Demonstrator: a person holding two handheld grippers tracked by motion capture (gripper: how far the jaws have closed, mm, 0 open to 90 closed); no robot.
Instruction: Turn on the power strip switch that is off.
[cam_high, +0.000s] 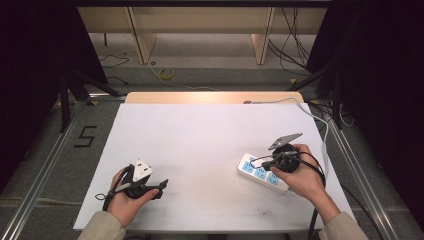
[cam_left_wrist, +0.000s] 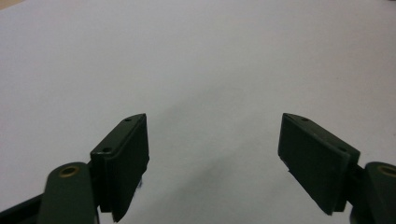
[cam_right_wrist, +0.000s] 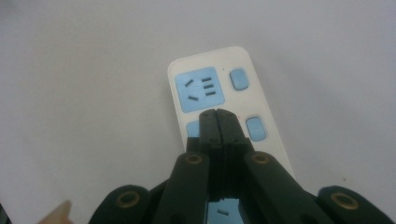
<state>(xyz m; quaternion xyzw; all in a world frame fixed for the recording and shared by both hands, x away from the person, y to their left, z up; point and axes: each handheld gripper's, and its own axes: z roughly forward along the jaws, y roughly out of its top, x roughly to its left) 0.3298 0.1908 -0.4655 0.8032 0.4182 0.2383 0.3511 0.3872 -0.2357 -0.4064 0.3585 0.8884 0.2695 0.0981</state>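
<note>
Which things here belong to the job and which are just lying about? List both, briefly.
In the job:
power strip, white with blue sockets
right gripper, shut, tips over the strip
left gripper, open over bare table

Lying about:
yellow cable coil on the floor
wooden bench beyond the table

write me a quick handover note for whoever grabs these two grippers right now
Left gripper: fingers open, nothing between them, held low over the bare white table at the near left.
Right gripper: fingers shut together, holding nothing, tips over the white power strip beside a blue switch button.
Power strip: lies flat at the near right, its cable running off the far edge; no plugs in the visible sockets.
Done: right gripper brought to the strip.
Left: probably pressing a switch; whether the tips touch yet is unclear.
</note>
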